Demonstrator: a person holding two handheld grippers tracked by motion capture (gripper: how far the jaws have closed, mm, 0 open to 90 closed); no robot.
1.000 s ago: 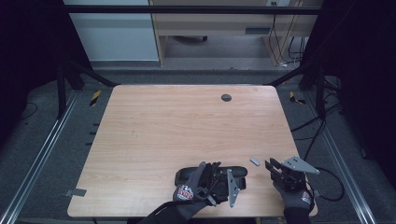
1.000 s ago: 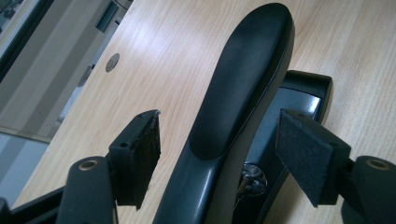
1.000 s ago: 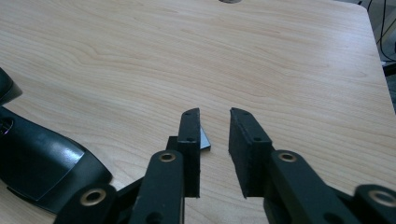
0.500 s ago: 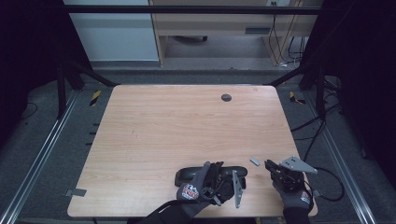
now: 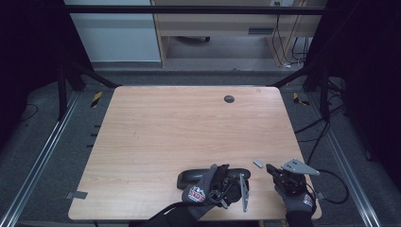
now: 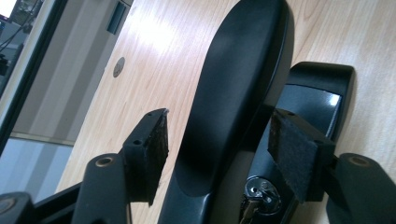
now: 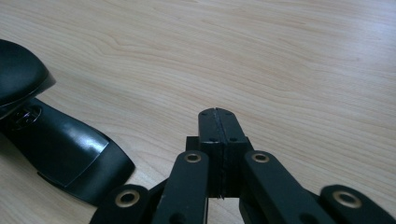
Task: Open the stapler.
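Left claw (image 6: 219, 154), jaws apart and just closing, straddles the black stapler (image 6: 243, 84) at the near edge of the counter (image 5: 189, 123); its pads are not yet pressing. The rounded, glossy top could slip sideways from an off-centre pinch. Right claw (image 7: 218, 122), pressed together and empty, offers no bracing.

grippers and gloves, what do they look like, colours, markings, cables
Both hands wear dark gloves; the left hand has a red and white logo patch, and the right hand has a smaller one near the cuff. The sleeves are dark. The left gripper has black jaws with rough dark pads and brass-coloured pivot rivets, as does the right gripper. A grey three-cornered plate tops the right one, and a black cable trails from it.
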